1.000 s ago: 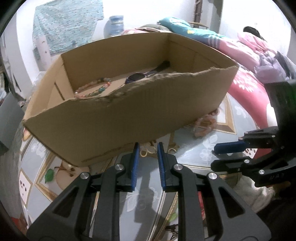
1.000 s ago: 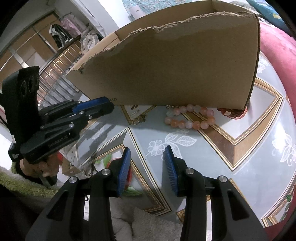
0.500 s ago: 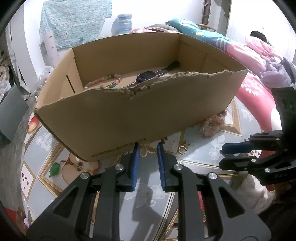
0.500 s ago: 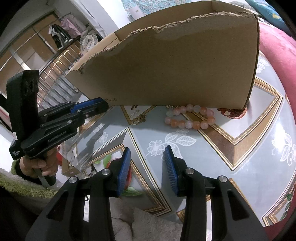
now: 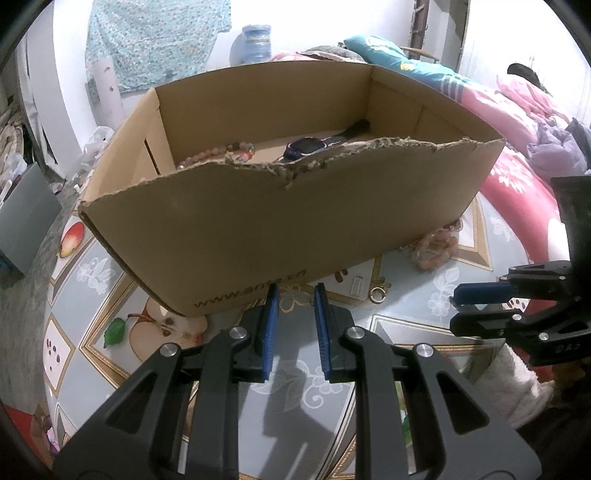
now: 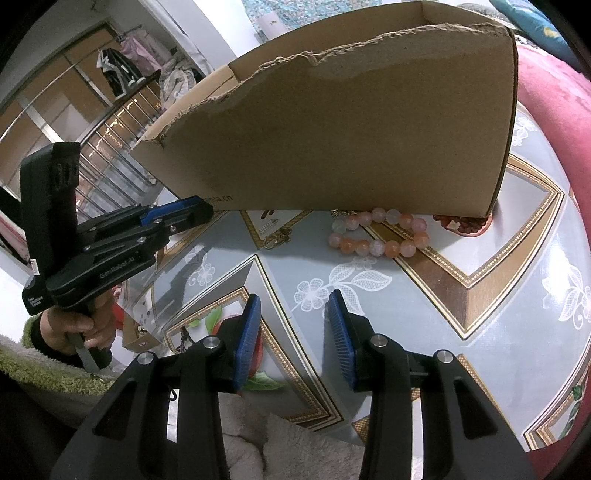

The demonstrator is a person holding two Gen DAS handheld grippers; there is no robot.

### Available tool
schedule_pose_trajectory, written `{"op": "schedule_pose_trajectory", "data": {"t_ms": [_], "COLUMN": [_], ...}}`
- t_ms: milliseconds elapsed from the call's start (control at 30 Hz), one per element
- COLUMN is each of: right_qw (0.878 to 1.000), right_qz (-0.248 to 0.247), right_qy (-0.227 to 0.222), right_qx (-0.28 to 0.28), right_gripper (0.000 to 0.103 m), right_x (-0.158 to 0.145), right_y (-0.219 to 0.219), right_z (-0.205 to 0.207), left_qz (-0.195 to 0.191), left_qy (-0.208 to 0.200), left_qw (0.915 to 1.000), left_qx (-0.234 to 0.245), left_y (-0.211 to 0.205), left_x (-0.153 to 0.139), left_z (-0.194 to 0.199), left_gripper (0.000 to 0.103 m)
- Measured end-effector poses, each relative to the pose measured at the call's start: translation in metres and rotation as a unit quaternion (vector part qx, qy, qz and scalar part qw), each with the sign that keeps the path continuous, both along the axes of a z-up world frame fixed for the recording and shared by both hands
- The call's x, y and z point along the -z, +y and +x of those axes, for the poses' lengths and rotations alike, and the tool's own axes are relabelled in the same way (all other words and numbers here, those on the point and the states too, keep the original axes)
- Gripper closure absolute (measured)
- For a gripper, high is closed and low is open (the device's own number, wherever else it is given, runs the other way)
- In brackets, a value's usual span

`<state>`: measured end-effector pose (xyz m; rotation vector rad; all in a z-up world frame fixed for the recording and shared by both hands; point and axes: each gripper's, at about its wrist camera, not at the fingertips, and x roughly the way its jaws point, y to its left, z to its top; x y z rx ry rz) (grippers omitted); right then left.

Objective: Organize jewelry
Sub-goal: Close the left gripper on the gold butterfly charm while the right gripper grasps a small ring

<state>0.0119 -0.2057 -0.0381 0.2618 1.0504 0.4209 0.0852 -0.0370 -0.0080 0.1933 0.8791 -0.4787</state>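
White walls (image 5: 155, 22) hung with a teal patterned cloth (image 5: 155, 40), pink bedding (image 5: 517, 122) piled right, what may be a wardrobe (image 6: 55, 107) behind.

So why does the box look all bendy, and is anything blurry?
Left wrist view: the fisheye lens bows the box, dark corners frame the picture, the window glares white. Right wrist view: same curving; the beads look sharp, shadow lies under the box.

Pink bead bracelet (image 6: 378, 236) beside torn box (image 6: 351, 140)
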Motion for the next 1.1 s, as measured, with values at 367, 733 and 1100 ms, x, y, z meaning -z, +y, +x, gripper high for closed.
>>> {"op": "schedule_pose_trajectory", "data": {"t_ms": [367,733,1100], "right_qw": [1.000,1.000,0.994], "right_qz": [0.000,-0.010,-0.068], "right_qy": [0.000,-0.012,-0.061], "right_qx": [0.000,-0.009,-0.060], "right_gripper": [0.065,0.065,0.065], "right_x": [0.000,-0.003,-0.015], "right_y": [0.001,0.003,0.036], "right_z": [0.000,-0.001,0.016], "left_qz": [0.002,0.006,-0.004], "left_qy": [0.001,0.004,0.011], "left_qw": [1.0000,0.9998,0.9997], "left_qx": [-0.002,-0.017,-0.019], "left_y": [0.001,0.003,0.008], "left_x": [0.002,0.006,0.012], "left_z": [0.001,0.002,0.001], "left_gripper": [0.085,0.085,0.085]}}
